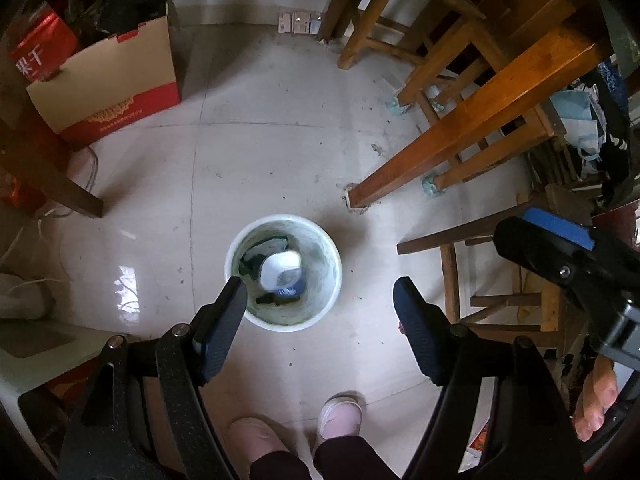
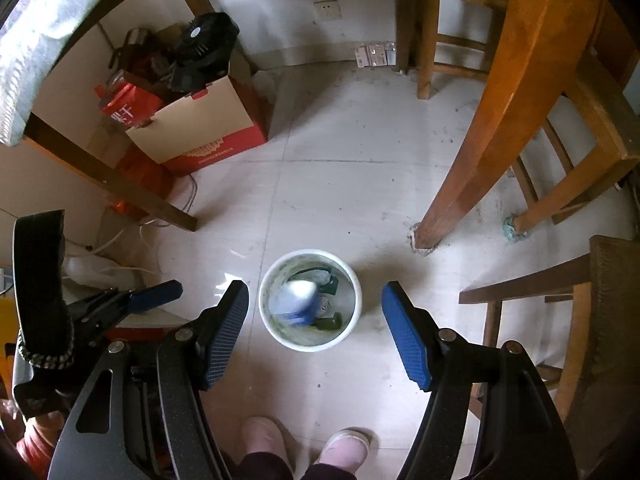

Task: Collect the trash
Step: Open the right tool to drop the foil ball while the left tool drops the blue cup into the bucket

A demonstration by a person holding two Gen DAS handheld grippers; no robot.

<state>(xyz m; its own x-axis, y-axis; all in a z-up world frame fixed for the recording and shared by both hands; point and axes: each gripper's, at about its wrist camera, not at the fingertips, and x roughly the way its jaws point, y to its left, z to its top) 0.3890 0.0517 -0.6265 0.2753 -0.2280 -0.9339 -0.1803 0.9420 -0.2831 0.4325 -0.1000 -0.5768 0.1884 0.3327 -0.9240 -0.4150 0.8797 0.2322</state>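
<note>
Here the left gripper (image 1: 320, 300) hangs above a tiled floor (image 1: 280, 160) with its jaws spread wide and nothing between them, and the right gripper (image 2: 316, 300) does the same beside it, jaws likewise wide apart and empty. Directly below both stands a round white waste bucket (image 1: 334, 280) on the floor, seen between the fingertips in each wrist view. Inside it lies a white and blue plastic container (image 1: 280, 270), tipped on its side, resting on dark green scraps (image 1: 264, 250) at the bottom; in the right wrist view the container (image 2: 298, 300) looks blurred. Just beyond the bucket, to its right, a thick orange-brown wooden desk leg (image 1: 460, 128) meets the floor, and further wooden stools (image 1: 400, 12) stand near the wall. To the left sits a red and tan cardboard box (image 1: 108, 88) stuffed with a red bag (image 1: 40, 52) and a black fan (image 2: 204, 48). The person's pink slippers (image 1: 340, 416) show at the lower edge, toes pointing toward the bucket. In the left wrist view the right gripper's blue-padded finger (image 1: 556, 228) enters from the right side.
</note>
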